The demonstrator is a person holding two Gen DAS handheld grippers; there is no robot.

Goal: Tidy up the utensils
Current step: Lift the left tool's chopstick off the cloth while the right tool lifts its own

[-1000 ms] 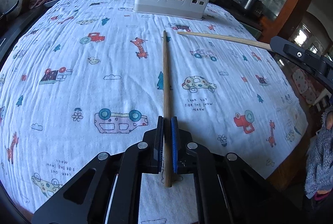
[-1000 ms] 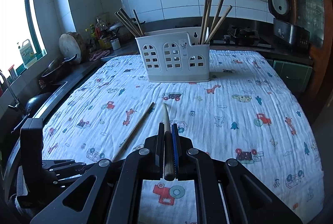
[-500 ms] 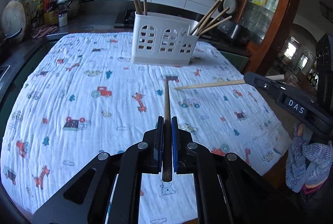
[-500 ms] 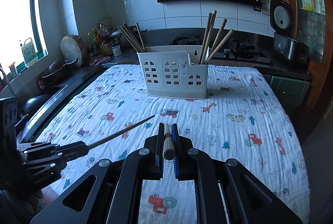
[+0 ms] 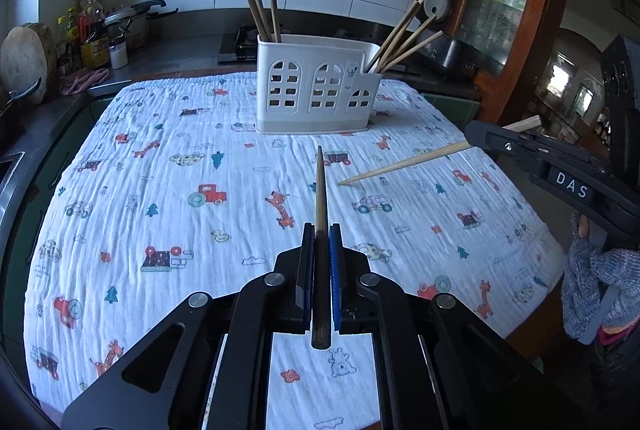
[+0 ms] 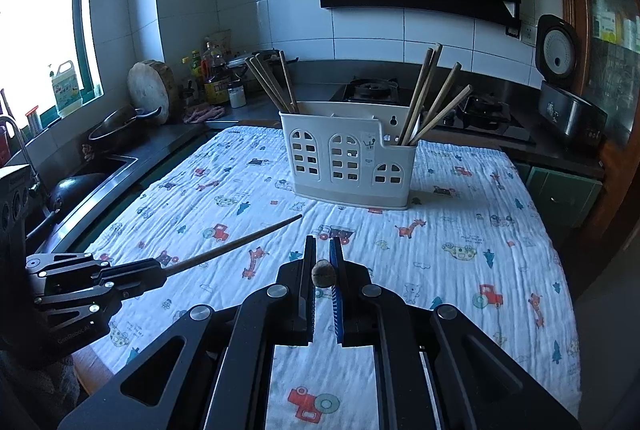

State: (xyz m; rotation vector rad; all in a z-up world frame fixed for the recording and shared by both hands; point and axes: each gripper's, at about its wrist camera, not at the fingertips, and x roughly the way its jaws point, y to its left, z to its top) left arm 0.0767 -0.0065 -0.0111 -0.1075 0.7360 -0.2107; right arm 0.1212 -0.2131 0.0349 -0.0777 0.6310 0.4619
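Observation:
My left gripper (image 5: 320, 230) is shut on a dark brown chopstick (image 5: 320, 186) that points forward at the white utensil caddy (image 5: 318, 86). To its right, my right gripper (image 5: 474, 134) holds a pale chopstick (image 5: 404, 164) slanting down toward the cloth. In the right wrist view my right gripper (image 6: 322, 242) is shut on that chopstick (image 6: 322, 272), seen end-on. At the left there, the left gripper (image 6: 158, 270) holds out the dark chopstick (image 6: 240, 242). The caddy (image 6: 348, 158) holds several chopsticks at its left end (image 6: 272, 86) and several at its right end (image 6: 432, 94).
A white cloth with cartoon cars and giraffes (image 5: 160, 190) covers the table. A dark counter with bottles (image 5: 88, 34), a pot and a round chopping block (image 6: 150, 90) runs along the left and back. A sink (image 6: 100, 170) lies left, a wooden cabinet (image 5: 508, 10) right. A knit sleeve (image 5: 592, 270) shows.
Both grippers have risen, each with its chopstick lifted clear of the cloth. The views now look more level at the caddy and the wall behind it.

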